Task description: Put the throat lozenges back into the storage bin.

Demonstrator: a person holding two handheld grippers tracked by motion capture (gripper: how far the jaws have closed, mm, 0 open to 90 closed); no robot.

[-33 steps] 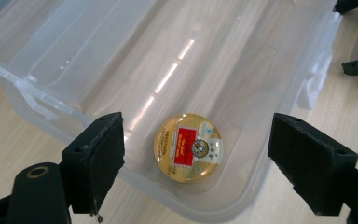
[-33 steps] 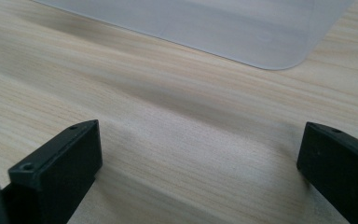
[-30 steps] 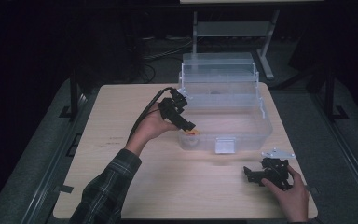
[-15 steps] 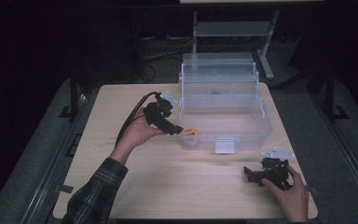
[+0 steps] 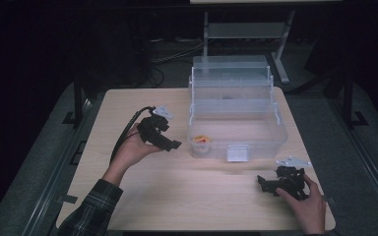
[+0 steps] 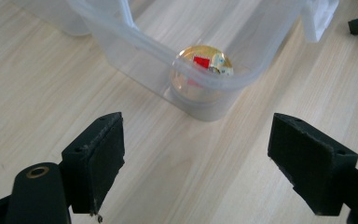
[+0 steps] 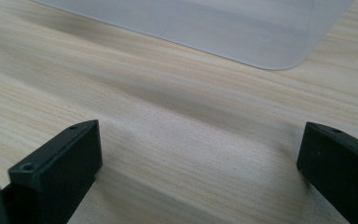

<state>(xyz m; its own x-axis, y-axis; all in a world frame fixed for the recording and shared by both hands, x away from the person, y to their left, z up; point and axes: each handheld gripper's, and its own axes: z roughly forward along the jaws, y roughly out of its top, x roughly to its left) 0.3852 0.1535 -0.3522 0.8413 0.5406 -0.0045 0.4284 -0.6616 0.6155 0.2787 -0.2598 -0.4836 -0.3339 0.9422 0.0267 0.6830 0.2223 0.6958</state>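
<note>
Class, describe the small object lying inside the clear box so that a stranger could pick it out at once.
Start at the clear plastic box on the wooden table. Look into its near left corner, nearest the left gripper. There lies a small round gold-coloured object with a red patch, the only coloured thing inside.

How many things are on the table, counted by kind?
Clear plastic box: 1
Gold round thing with a red patch, inside the box: 1
Black grippers, left gripper and right gripper: 2
Total: 4
</note>
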